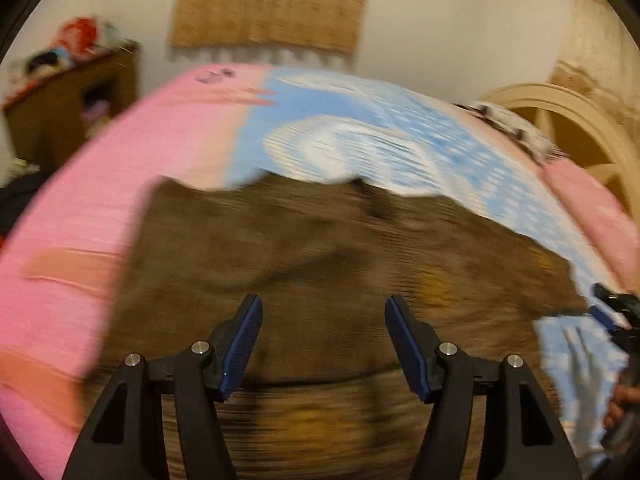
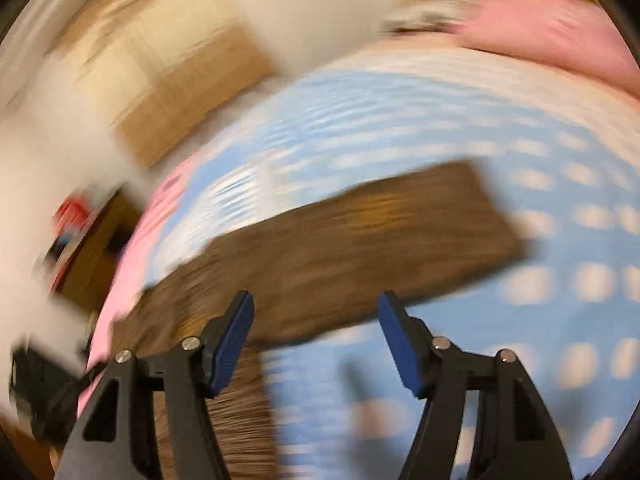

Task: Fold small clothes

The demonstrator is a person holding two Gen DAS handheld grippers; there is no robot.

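A brown garment (image 1: 320, 248) lies spread on a bed with a pink and blue-white cover (image 1: 168, 152). My left gripper (image 1: 323, 312) is open and empty, just above the garment's near part. In the right wrist view a long brown part of the garment (image 2: 360, 240) stretches across the blue cover (image 2: 520, 320). My right gripper (image 2: 316, 308) is open and empty over the garment's near edge. It also shows at the right edge of the left wrist view (image 1: 612, 312), beside the garment's right side. Both views are blurred by motion.
A wooden shelf (image 1: 80, 108) with red and mixed items stands beyond the bed at left. A tan cloth (image 1: 268, 8) hangs on the far wall. A curved cream headboard (image 1: 580, 120) and a patterned pillow (image 1: 516, 128) are at right.
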